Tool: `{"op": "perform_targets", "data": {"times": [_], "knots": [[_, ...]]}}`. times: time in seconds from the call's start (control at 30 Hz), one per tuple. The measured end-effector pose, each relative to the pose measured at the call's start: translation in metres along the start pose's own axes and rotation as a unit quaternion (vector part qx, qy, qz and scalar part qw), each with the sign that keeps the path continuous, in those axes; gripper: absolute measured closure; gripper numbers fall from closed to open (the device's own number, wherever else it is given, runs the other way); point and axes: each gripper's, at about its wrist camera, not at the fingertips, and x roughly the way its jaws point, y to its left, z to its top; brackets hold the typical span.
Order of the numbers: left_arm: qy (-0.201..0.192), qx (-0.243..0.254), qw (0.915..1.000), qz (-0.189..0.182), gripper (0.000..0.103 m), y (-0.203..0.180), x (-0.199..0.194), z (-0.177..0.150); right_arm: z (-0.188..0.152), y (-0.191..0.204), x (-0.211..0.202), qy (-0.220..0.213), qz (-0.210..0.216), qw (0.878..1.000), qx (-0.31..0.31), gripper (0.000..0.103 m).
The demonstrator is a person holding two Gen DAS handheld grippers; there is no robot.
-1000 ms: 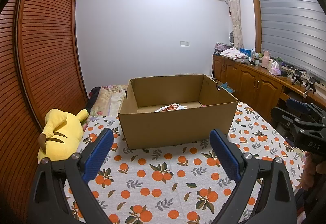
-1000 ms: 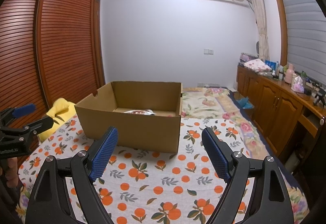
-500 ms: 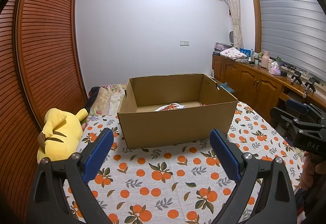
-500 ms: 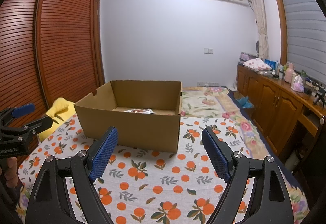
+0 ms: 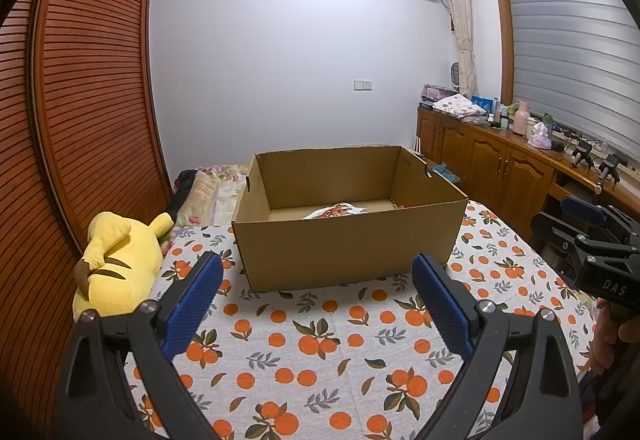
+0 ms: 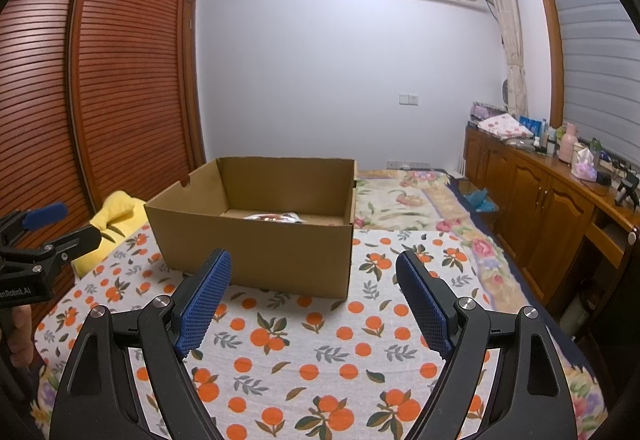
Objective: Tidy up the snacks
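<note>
Left wrist view: nothing has changed over the last second. The left hand-held gripper (image 5: pixel 318 282) hangs in the same spot over the orange-print bed cover (image 5: pixel 320 344), jaws wide, nothing between the blue pads. The cardboard box (image 5: pixel 348 252) stands as before toward the far edge of the cover, open top. One snack packet (image 5: pixel 334 211) lies on the box floor; a second reddish item may sit in the far right corner, too small to tell. Yellow plush toy (image 5: pixel 116 264) at the left edge of the bed. The right hand-held gripper (image 5: pixel 588 224) shows at the right edge.

Right wrist view: same stillness. The right hand-held gripper stands wide and empty, short of the box's near wall. Packet in the same place inside. No loose snacks visible on the cover.

Judgement: a pause, either between items or at the end of the task. With nothing left outside the box, the sorting looks close to done.
</note>
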Motion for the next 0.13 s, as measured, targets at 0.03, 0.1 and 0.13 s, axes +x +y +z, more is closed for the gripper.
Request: {"op": "perform_targets", "data": {"times": [0.03, 0.1, 0.13], "knots": [[0.0, 0.001, 1.0, 0.001, 0.007, -0.0001, 0.0001, 0.0002, 0.0, 0.0, 0.0, 0.0, 0.0, 1.0, 0.0, 0.017], [0.0, 0.0, 1.0, 0.0, 0.007, 0.0002, 0.0, 0.0, -0.001, -0.0003, 0.0, 0.0, 0.0, 1.0, 0.0, 0.017], [0.0, 0.0, 1.0, 0.0, 0.007, 0.0001, 0.0001, 0.0002, -0.0011, -0.0004, 0.0, 0.0, -0.001, 1.0, 0.0, 0.017]]}}
